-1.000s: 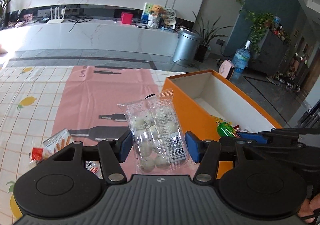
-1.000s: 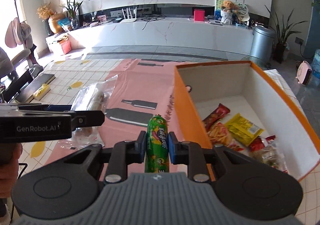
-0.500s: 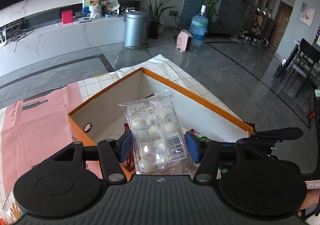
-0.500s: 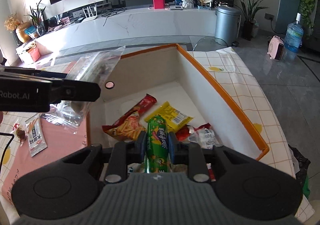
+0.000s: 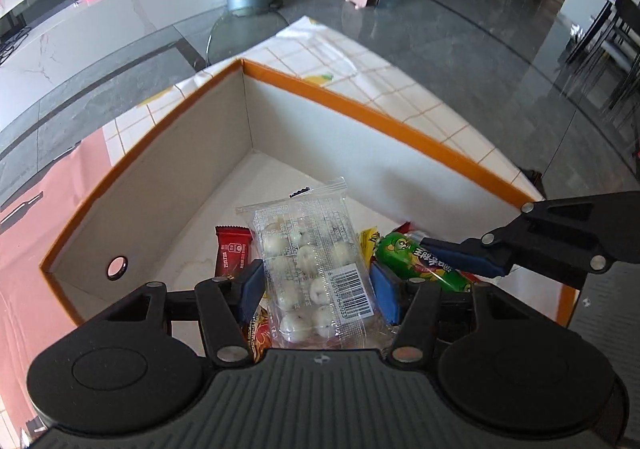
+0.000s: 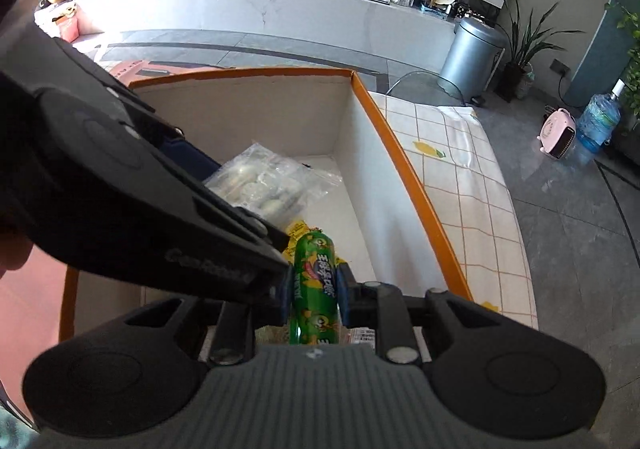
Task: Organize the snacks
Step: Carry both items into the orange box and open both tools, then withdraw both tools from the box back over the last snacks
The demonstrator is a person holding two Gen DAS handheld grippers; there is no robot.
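My left gripper (image 5: 316,285) is shut on a clear bag of white round candies (image 5: 316,261) and holds it inside the orange box (image 5: 360,113), low over the snacks. My right gripper (image 6: 313,289) is shut on a green candy tube (image 6: 314,285), also inside the box (image 6: 404,173). The two grippers are close together. In the left wrist view the tube (image 5: 420,261) and the right gripper (image 5: 460,261) come in from the right. In the right wrist view the left gripper's body covers the left side, and the candy bag (image 6: 264,185) sticks out past it.
In the box lie a red bar (image 5: 232,249), a yellow packet (image 5: 370,243) and other wrappers, partly hidden. The box stands on a checked tablecloth (image 6: 472,177) near the table's edge (image 5: 460,89). A pink cloth (image 5: 36,209) lies left of the box.
Both grippers have moved from beside the box to over it and down into it, each still holding its snack. They have come closer together.
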